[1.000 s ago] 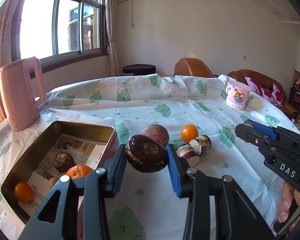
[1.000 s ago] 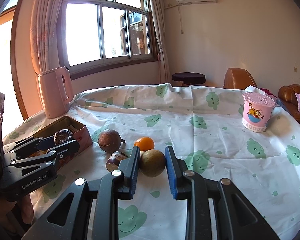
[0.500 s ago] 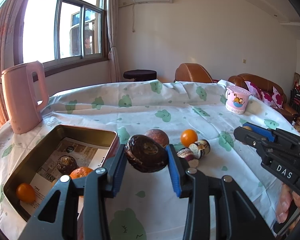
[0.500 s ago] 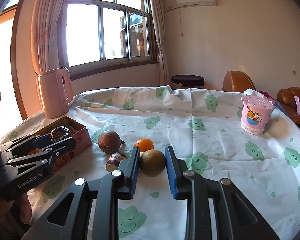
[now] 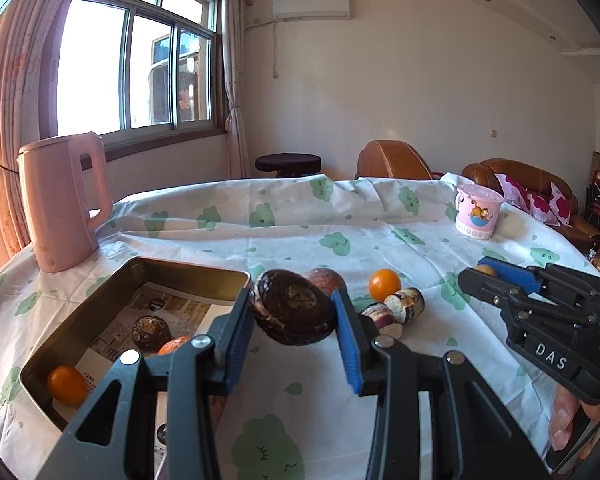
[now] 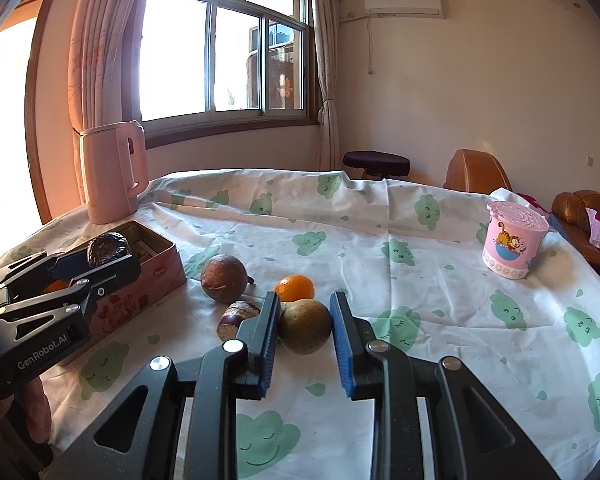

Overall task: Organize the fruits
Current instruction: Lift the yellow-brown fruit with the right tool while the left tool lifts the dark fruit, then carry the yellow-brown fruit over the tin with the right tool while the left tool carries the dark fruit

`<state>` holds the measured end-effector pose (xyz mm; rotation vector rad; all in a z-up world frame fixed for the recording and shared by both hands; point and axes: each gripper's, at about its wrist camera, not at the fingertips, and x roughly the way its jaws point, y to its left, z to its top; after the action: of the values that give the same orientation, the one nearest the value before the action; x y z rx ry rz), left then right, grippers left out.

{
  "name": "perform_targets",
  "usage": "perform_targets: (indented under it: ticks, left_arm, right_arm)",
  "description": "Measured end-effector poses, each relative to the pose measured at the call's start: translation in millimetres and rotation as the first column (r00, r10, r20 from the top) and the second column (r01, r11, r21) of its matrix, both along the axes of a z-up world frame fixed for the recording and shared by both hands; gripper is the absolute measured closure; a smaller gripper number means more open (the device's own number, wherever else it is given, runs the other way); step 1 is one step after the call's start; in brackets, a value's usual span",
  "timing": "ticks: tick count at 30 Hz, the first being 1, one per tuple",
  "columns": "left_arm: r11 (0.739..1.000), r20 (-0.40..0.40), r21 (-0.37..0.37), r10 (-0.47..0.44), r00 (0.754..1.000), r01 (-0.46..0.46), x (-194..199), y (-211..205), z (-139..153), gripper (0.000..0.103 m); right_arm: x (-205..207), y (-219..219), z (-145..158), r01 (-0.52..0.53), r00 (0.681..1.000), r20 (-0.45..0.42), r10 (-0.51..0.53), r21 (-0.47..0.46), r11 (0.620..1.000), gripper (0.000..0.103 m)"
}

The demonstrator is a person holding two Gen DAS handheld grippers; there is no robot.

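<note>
My left gripper [image 5: 294, 316] is shut on a dark wrinkled passion fruit [image 5: 292, 306], held above the table beside the metal tin [image 5: 196, 270]. The tin holds a dark fruit [image 5: 150, 332] and two oranges [image 5: 66, 384]. My right gripper [image 6: 304, 326] is shut on a brownish-green round fruit [image 6: 304, 326] above the tablecloth. On the cloth lie a brown passion fruit [image 6: 223, 278], a small orange [image 6: 294, 287] and a cut purple piece [image 6: 236, 314]. From the right wrist view the left gripper [image 6: 112, 254] hangs over the tin's [image 6: 162, 268] near end.
A pink kettle [image 5: 62, 204] stands behind the tin at the table's left edge. A pink cartoon cup [image 6: 513, 238] stands at the far right. A stool and brown sofas lie beyond the table. The green-patterned tablecloth [image 6: 419, 280] is wrinkled.
The left gripper has lifted and tilted up slightly with the passion fruit, showing more of the room. The right gripper still holds its fruit and has barely moved.
</note>
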<state>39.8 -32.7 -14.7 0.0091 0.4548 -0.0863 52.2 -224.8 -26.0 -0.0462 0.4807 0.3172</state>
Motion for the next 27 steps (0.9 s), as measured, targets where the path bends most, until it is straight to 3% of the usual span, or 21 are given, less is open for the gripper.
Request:
perform_targets:
  ticks: [27]
  left_arm:
    - [0.988,-0.018,-0.058,0.140,0.990,-0.141,-12,82,5,0.062]
  right_arm:
    - [-16,93,22,-0.206,0.978,0.015,0.207,-0.037,0.978,0.076]
